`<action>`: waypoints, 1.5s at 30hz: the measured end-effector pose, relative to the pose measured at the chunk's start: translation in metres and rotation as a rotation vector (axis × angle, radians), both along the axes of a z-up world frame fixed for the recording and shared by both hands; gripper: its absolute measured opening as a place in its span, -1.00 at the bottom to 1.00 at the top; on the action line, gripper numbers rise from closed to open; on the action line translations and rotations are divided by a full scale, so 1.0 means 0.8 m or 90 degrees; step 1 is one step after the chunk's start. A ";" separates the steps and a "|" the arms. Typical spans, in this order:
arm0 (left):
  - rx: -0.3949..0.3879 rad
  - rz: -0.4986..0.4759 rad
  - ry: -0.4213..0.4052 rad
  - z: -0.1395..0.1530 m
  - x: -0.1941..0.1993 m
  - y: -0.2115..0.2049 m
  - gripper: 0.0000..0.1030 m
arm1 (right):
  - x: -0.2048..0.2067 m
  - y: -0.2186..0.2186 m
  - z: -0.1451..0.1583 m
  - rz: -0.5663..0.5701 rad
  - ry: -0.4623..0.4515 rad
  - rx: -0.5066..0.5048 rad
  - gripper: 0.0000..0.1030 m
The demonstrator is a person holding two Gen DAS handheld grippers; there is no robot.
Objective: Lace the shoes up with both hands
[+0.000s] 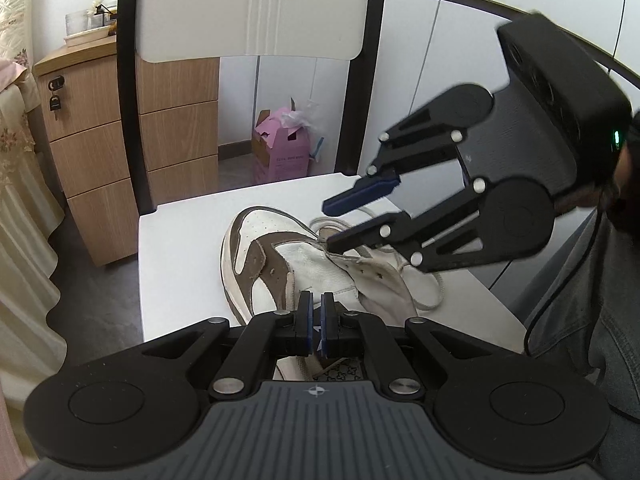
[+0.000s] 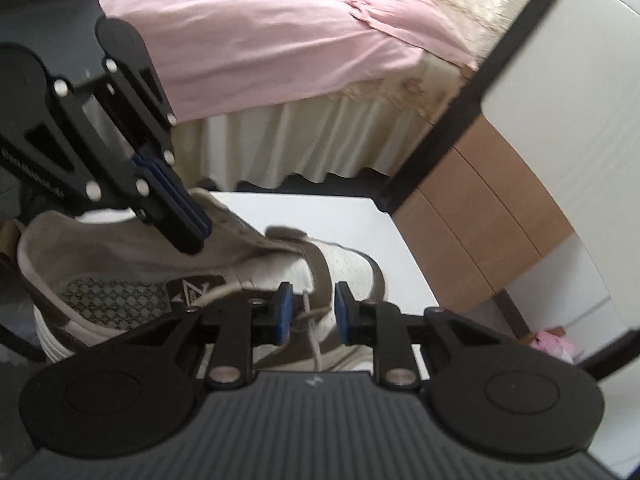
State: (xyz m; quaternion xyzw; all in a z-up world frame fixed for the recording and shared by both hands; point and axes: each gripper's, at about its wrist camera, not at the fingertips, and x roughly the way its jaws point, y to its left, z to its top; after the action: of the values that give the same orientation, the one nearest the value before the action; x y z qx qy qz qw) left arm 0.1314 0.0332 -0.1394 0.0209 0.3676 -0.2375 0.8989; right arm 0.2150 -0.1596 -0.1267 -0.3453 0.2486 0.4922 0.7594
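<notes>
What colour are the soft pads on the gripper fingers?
Blue. The pads show best in the right wrist view, on the right gripper.

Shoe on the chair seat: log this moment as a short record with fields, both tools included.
surface: white chair seat
shoe: brown and white sneaker, lying on the seat, tongue area loose
lace: off-white lace, trailing over the shoe's side
left tool: shut, at the shoe's collar; whether it pinches the shoe cannot be told
right tool: open, lace running between its blue pads, not pressed
background: wooden drawer unit, pink box, bed with pink cover
</notes>
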 end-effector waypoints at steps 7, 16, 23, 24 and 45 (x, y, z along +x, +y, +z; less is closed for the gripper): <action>0.002 -0.002 0.003 0.000 0.002 0.000 -0.92 | 0.038 0.005 -0.001 0.025 0.071 -0.018 -0.79; 0.004 -0.006 0.006 -0.001 0.001 -0.001 -0.92 | 0.030 -0.002 -0.010 0.043 0.059 -0.032 -0.79; 0.014 -0.010 0.002 -0.001 0.000 -0.007 -0.92 | 0.030 -0.005 -0.014 0.026 0.089 -0.013 -0.93; 0.018 -0.010 0.002 -0.003 0.001 -0.009 -0.92 | 0.030 -0.005 -0.014 0.013 0.095 -0.006 -0.94; 0.091 -0.122 -0.001 -0.027 0.005 -0.053 -0.92 | 0.032 -0.030 0.029 -0.141 0.178 0.212 -0.91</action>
State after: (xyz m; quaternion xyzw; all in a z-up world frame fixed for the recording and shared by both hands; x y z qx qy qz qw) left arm 0.1352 -0.0093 -0.1606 0.1201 0.3792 -0.2958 0.8685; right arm 0.2402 -0.1838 -0.1031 -0.1143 0.3027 0.4833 0.8135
